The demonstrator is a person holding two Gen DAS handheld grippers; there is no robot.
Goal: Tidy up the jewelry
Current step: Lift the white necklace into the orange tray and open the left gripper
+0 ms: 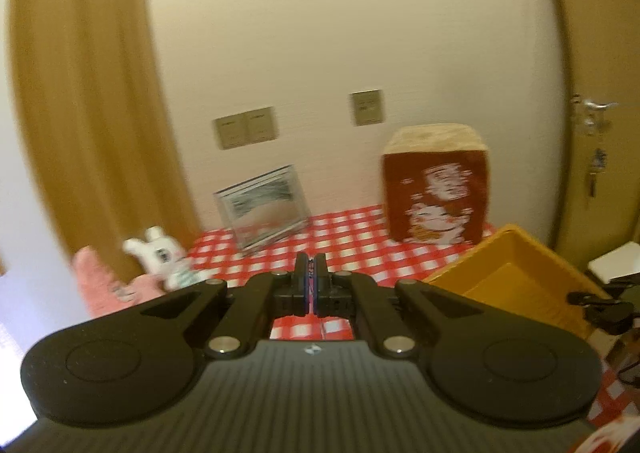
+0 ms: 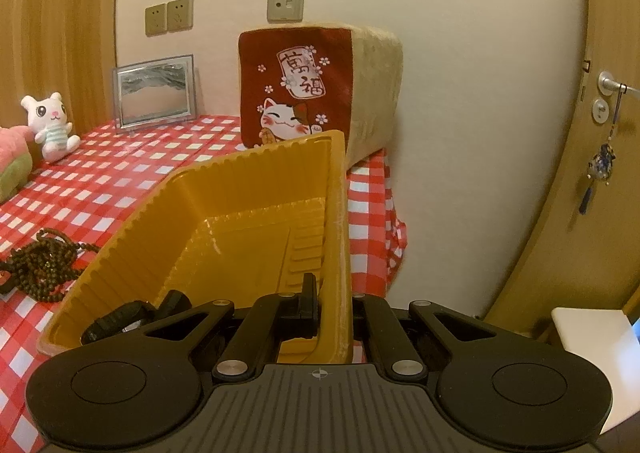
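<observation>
Gripping the right wall of the yellow tray (image 2: 224,221), the right gripper (image 2: 329,295) had its fingers clenched on the rim, while the left gripper (image 1: 310,273) hovered over the checked desk (image 1: 352,249), fingers shut on nothing visible. A dark band-like item (image 2: 120,319) already lay in the tray's near corner; the brown bead strands (image 2: 42,263) remained on the desk just left of it. That dark item was half hidden, and the left view was blurred.

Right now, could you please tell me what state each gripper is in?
Left gripper: shut, holding nothing visible.
Right gripper: shut on the tray wall.
</observation>
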